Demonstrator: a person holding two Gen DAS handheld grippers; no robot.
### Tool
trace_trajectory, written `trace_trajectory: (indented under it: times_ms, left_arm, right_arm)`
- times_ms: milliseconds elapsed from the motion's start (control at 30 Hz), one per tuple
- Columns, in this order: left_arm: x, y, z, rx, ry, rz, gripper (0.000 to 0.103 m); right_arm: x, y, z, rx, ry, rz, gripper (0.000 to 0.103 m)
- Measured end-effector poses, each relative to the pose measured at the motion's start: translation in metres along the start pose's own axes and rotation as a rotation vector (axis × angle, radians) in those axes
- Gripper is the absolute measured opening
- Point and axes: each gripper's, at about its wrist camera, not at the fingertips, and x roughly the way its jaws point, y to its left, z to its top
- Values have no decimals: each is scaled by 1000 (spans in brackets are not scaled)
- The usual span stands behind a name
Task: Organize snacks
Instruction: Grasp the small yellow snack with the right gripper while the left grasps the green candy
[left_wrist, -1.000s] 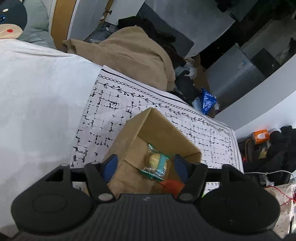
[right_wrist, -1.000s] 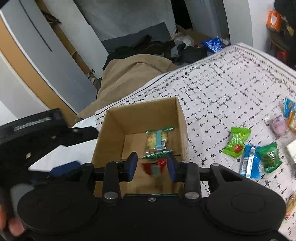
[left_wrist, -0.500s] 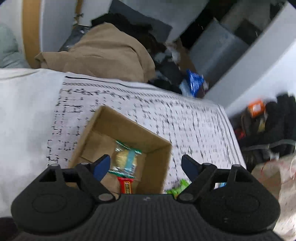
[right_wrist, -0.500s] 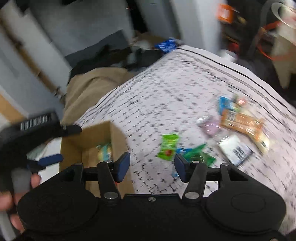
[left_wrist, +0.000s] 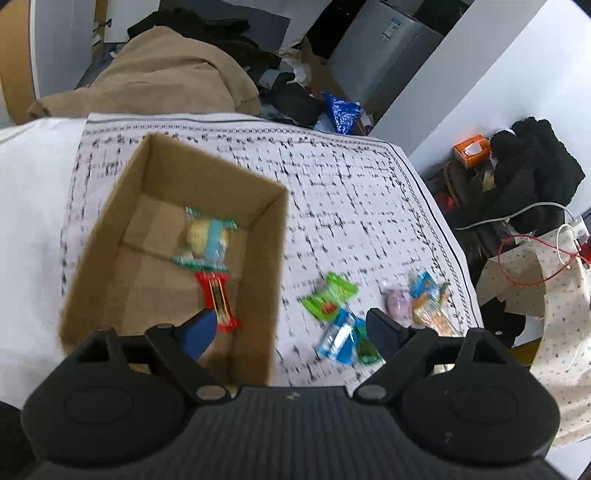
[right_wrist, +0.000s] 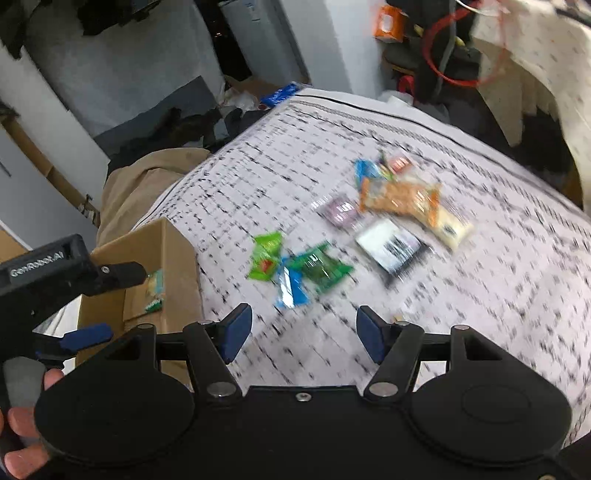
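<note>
While my right gripper (right_wrist: 301, 334) and left gripper (left_wrist: 290, 330) both hang spread and empty, the light, crinkly green snack packet (right_wrist: 265, 256) lies flat ahead of my right fingers, beside the cardboard box (right_wrist: 177, 258), best pinched across its sealed edge.

Tan blanket (left_wrist: 162, 81), heaped beyond the far edge of the black-and-white patterned cloth (left_wrist: 332, 184). Blue foil bag (left_wrist: 343, 114), on the floor clutter near it. Orange tissue box (left_wrist: 472, 149), beside black garments (left_wrist: 532, 166). Red cable (right_wrist: 461, 48), looped over spotted fabric (right_wrist: 532, 48).
</note>
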Motion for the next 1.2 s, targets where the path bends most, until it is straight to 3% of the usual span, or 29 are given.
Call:
trace_trajectory:
  times_ms: [300,533,633,700,967,1200]
  left_arm:
    - [-9,-37,-26,94,-28,-16,87]
    - [12,-70,-42,150,30,-12,87]
    - [25,-82,-47,180,35,-10,87]
    - [38,-87,-50,173,51,-8,86]
    - [81,-95,-58,119,97,-7,83]
    - [118,-96,-52,53,117,-2,74]
  right_arm:
    - [-10,-57,-16,52,-7,39,62]
    - [-8,-88,-14,120,13,70,58]
    - [2,-99,-14,139,23,81,52]
    - [10,-107,-14,168,39,96,46]
    - [42,-121,-18,229,89,126,41]
    - [71,-118,-16,251,132,152,37]
